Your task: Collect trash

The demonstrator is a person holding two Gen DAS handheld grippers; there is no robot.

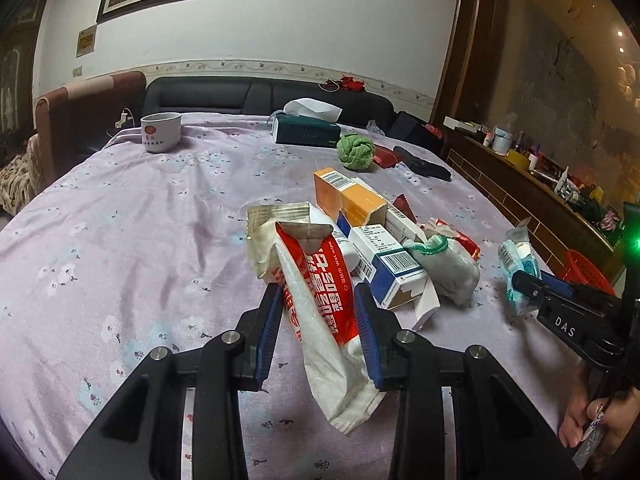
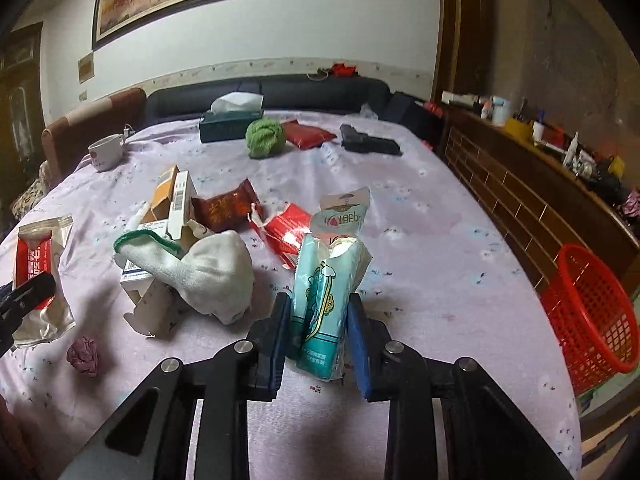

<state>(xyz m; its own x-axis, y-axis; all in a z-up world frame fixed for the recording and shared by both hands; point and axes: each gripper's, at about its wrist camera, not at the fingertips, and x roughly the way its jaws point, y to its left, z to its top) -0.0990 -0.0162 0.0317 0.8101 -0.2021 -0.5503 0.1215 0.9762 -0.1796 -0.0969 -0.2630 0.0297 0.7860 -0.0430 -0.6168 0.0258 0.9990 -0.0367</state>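
My left gripper [image 1: 318, 294] is shut on a red and white wet-wipe wrapper [image 1: 320, 304], held just above the purple tablecloth [image 1: 140, 240]. My right gripper [image 2: 318, 306] is shut on a teal wrapper [image 2: 326, 300]; it also shows in the left wrist view [image 1: 516, 272]. The wet-wipe wrapper shows at the left of the right wrist view [image 2: 38, 276]. Between the grippers lies a pile: opened cartons [image 1: 384, 264], a white sock [image 2: 208, 276], red wrappers [image 2: 286, 232]. A crumpled purple scrap [image 2: 83, 355] lies near the front.
A red mesh basket [image 2: 592, 316] stands off the table's right edge. A white cup [image 1: 160, 132], a tissue box [image 1: 308, 130], a green cloth ball [image 1: 355, 151], a red pouch [image 2: 308, 134] and a black object [image 2: 368, 144] lie at the far side. A cluttered wooden sideboard [image 2: 540, 184] runs along the right.
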